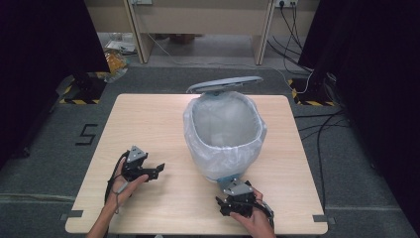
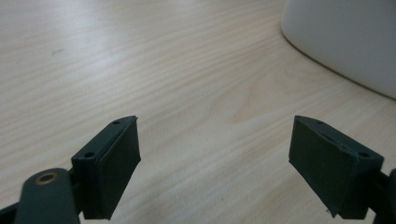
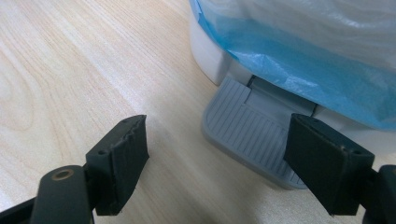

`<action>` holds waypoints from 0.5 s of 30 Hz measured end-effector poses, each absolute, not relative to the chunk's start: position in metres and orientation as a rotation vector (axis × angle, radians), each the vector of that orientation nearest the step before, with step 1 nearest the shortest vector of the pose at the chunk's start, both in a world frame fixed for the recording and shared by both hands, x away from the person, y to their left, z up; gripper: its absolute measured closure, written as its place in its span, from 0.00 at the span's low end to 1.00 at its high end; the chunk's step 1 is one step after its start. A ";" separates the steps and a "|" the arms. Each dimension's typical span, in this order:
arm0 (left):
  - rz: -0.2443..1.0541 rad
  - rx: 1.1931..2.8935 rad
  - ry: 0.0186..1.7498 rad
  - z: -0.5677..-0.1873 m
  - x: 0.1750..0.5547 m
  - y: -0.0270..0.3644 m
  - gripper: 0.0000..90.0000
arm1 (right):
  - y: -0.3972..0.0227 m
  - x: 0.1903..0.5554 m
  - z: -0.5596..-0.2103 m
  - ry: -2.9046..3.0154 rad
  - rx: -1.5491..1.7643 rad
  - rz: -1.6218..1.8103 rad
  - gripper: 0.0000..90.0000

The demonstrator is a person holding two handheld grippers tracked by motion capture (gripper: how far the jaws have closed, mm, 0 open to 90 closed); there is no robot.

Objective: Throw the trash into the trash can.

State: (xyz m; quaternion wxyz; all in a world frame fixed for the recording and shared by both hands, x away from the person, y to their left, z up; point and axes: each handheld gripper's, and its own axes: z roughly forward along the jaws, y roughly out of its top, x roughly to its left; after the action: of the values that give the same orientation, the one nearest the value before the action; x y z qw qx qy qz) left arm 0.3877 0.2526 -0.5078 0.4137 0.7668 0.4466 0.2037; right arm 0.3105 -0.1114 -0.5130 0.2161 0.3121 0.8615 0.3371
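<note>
Lined pedal bin (image 1: 225, 134) lid up, both grippers' jaws apart, empty

Colours and patterns, tabletop lot

Pale wood-grain laminate table (image 1: 163, 124); white plastic pedal bin (image 1: 225, 131) with grey raised lid (image 1: 225, 84), lined with a translucent whitish bag (image 3: 303, 60) that read blue at the hem; grey ribbed foot pedal (image 3: 250, 130); floor tape striped yellow and black (image 1: 79, 101).

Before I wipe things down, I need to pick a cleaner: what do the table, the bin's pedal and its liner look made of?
Table: pale wood or wood-look laminate, matt, grain lines visible. Pedal: grey moulded plastic, ribbed top. Liner: thin plastic film, translucent, crinkled, bluish.
</note>
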 end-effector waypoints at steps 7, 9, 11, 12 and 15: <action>0.502 1.995 1.143 -0.519 0.384 0.254 0.18 | -0.111 0.310 -0.514 2.380 0.867 0.941 0.24; 0.504 2.016 1.150 -0.522 0.383 0.253 0.17 | -0.112 0.310 -0.514 2.382 0.868 0.943 0.24; 0.502 2.036 1.148 -0.524 0.383 0.252 0.18 | -0.112 0.310 -0.514 2.381 0.866 0.943 0.24; 0.502 2.038 1.144 -0.524 0.383 0.251 0.17 | -0.112 0.310 -0.514 2.382 0.868 0.943 0.24; 0.502 2.044 1.152 -0.524 0.384 0.251 0.16 | -0.111 0.310 -0.514 2.379 0.869 0.942 0.24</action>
State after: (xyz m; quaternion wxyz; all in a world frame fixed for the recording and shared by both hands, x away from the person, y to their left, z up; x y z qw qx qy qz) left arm 0.3837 0.2510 -0.5241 0.3627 0.7939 0.4474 0.1950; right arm 0.3096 -0.1114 -0.5139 0.2179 0.3139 0.8591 0.3404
